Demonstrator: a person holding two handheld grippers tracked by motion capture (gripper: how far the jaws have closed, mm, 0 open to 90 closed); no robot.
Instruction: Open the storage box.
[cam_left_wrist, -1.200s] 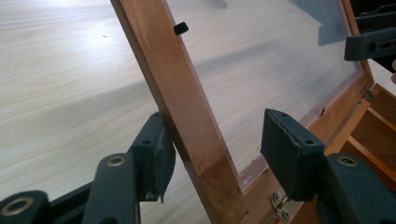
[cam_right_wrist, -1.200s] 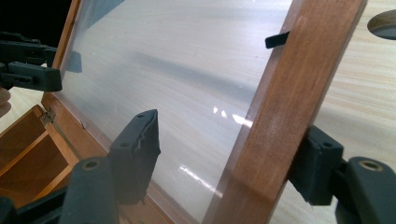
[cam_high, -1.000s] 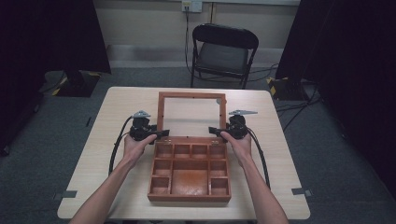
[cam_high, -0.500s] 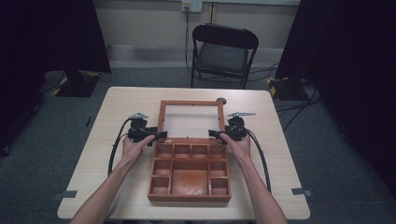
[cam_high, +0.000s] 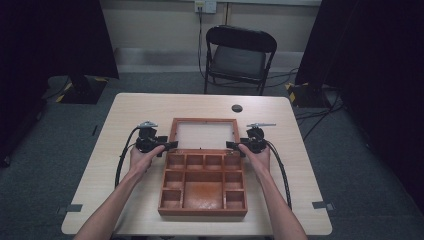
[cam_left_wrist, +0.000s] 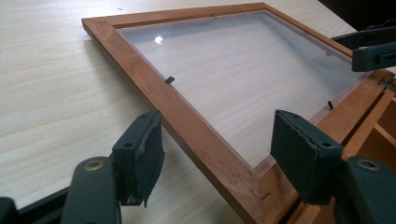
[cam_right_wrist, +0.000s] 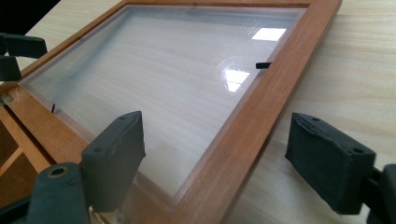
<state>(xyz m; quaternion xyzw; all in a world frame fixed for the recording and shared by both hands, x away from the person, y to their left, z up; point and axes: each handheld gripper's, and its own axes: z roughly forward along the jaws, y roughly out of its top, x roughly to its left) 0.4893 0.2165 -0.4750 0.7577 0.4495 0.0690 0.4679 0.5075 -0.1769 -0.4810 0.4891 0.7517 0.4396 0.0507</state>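
Lid (cam_high: 203, 135) now lies flat; glass panel clear.

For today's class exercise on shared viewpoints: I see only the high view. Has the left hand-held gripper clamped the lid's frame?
Observer: No. The left hand-held gripper is open, with one jaw on each side of the lid frame rail.
Operator: And the right one?
Observer: The right hand-held gripper is open too, straddling the opposite rail.
Operator: Is the lid's pane see-through?
Observer: Yes. The wood grain of the table shows through the clear pane.
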